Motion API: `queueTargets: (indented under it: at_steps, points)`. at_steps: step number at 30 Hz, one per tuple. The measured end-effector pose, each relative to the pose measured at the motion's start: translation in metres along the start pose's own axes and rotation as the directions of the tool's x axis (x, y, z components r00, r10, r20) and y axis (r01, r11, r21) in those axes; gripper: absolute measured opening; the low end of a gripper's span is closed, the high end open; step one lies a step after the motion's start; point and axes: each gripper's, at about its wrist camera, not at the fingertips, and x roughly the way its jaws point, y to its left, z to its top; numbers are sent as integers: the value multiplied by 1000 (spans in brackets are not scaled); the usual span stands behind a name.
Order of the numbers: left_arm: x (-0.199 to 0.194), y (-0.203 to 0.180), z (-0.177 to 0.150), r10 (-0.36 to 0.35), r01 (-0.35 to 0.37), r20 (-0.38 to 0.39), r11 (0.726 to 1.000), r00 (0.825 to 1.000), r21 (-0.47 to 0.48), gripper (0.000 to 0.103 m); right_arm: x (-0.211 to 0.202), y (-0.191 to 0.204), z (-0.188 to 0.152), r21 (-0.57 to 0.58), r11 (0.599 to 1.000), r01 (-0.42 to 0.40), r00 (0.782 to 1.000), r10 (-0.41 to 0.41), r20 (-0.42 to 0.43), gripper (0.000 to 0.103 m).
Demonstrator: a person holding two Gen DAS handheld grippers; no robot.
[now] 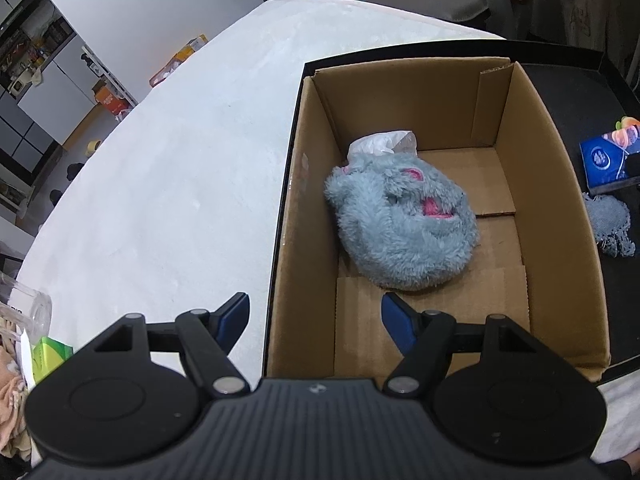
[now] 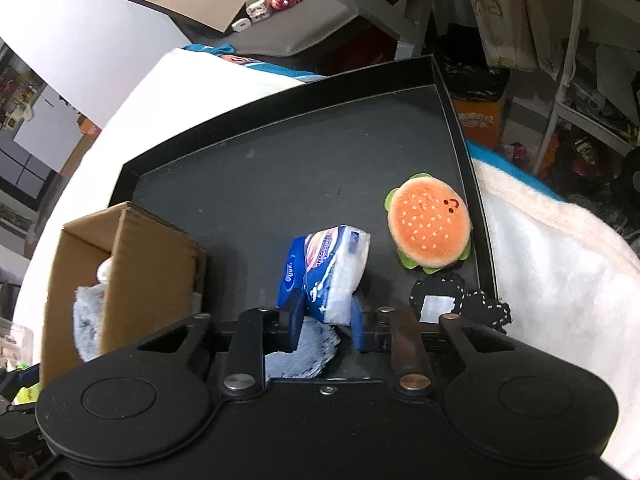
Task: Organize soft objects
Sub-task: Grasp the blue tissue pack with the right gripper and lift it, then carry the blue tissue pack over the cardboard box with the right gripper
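One corner of the tissue pack (image 2: 328, 276) sits pinched in the right tongs (image 2: 326, 326); it may slip. Left tongs (image 1: 316, 320) hang spread, empty.

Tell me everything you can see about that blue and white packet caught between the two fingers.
The tissue pack is a soft plastic-wrapped packet, blue with white panels, an oval logo and printed lettering too small to read. The right gripper is shut on its near end, the wrapper bulging between the blue pads. It stands tilted over the black tray, above a blue-grey cloth; whether its far end still rests on the tray is unclear. The left wrist view shows it too.
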Motion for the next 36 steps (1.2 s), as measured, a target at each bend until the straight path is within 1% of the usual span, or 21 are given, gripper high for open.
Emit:
queueTargets:
  at_steps: [2, 8, 18, 25, 30, 36]
  points:
    - [0, 1, -1, -1, 1, 4, 1000, 1000, 0, 71, -4, 0, 0, 11, 1000, -13, 1000, 13, 3, 21]
    - [0, 6, -1, -21, 21, 15, 1000, 1000, -21, 71, -19, 6, -2, -10, 1000, -12, 1000, 12, 26, 19]
    - [1, 12, -2, -55, 56, 23, 997, 998, -50, 71, -40, 23, -3, -55, 998, 37, 997, -33, 64, 19]
    - [0, 17, -3, -78, 80, 23, 995, 997, -65, 71, -50, 40, -3, -114, 990, 81, 994, -72, 78, 19]
    - [1, 22, -5, -111, 114, 32, 990, 993, -83, 71, -56, 56, -1, -147, 985, 88, 993, -74, 96, 19]
    - [2, 31, -6, -147, 151, 40, 981, 988, -125, 71, -63, 80, 2, -197, 975, 101, 990, -80, 113, 19]
